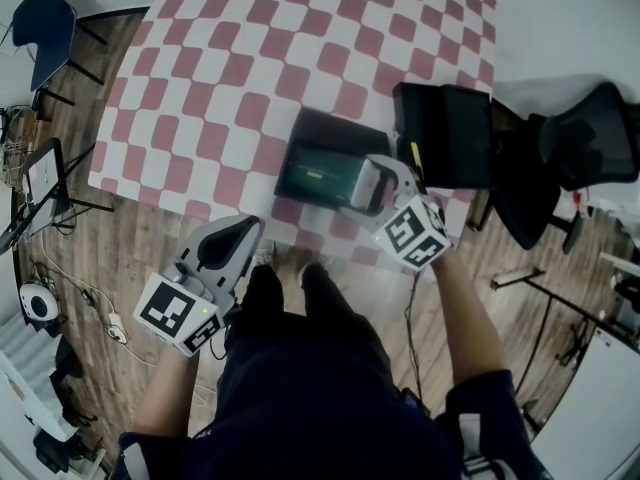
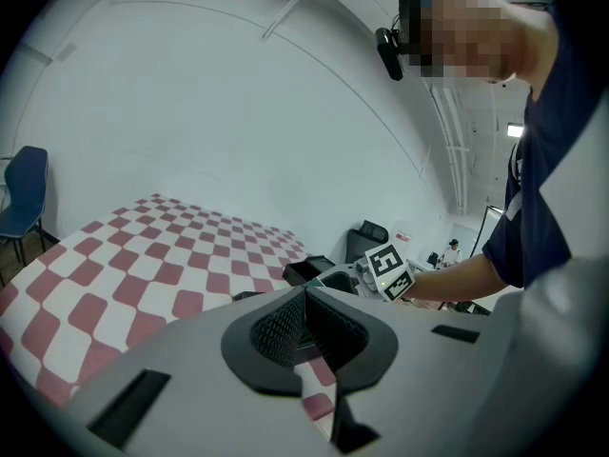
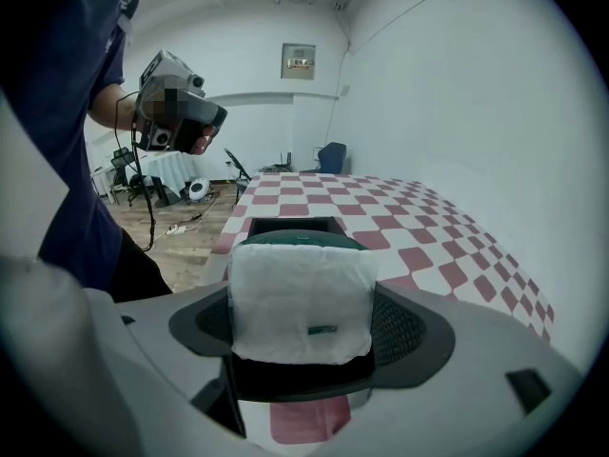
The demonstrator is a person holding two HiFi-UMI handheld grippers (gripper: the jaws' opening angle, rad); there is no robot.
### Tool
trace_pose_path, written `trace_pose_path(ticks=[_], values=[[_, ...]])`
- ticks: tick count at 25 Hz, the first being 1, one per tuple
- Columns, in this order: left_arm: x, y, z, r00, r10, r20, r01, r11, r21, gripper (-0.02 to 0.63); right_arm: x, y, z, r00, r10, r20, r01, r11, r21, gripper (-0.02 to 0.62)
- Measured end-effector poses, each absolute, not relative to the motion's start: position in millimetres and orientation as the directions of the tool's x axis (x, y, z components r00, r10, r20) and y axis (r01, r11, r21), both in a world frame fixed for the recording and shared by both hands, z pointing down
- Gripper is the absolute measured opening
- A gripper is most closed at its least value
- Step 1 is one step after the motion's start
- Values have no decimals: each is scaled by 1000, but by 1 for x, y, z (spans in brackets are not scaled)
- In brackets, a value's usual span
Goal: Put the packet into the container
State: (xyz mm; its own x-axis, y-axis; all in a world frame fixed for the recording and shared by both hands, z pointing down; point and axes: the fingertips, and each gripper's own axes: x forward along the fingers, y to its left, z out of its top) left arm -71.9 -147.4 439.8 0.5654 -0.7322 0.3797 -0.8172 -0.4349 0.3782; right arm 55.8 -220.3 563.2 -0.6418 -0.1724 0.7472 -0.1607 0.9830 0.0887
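A white soft packet [image 3: 300, 298] is pinched between the jaws of my right gripper [image 3: 300, 327]. In the head view that gripper [image 1: 368, 196] holds the packet [image 1: 371, 179] at the right front corner of a dark container [image 1: 322, 158] with a green inside. The container [image 3: 288, 228] lies just beyond the packet, on the red and white checked cloth [image 1: 250, 78]. My left gripper [image 1: 243, 230] hangs off the table's front edge, shut with nothing in it; its ribbed pads [image 2: 285, 327] meet.
A black open box [image 1: 445, 133] stands at the table's right edge, close to my right gripper. Black office chairs [image 1: 590, 148] are to the right, a blue chair [image 1: 45, 28] at far left. Stands and cables litter the wooden floor [image 1: 60, 208] on the left.
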Motion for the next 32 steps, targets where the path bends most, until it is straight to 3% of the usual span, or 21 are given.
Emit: trace_pose_path(ticks=[7, 18, 32], values=[[-72, -144, 440, 570, -730, 377, -814, -439, 380, 26, 58, -218, 574, -591, -177, 787, -120, 984, 132, 408], [-72, -138, 433, 581, -726, 367, -807, -458, 372, 26, 69, -216, 576, -550, -153, 821, -173, 983, 67, 437], [-59, -145, 407, 629, -702, 333, -775, -534, 338, 26, 84, -220, 495, -661, -297, 689, -360, 931, 56, 446]])
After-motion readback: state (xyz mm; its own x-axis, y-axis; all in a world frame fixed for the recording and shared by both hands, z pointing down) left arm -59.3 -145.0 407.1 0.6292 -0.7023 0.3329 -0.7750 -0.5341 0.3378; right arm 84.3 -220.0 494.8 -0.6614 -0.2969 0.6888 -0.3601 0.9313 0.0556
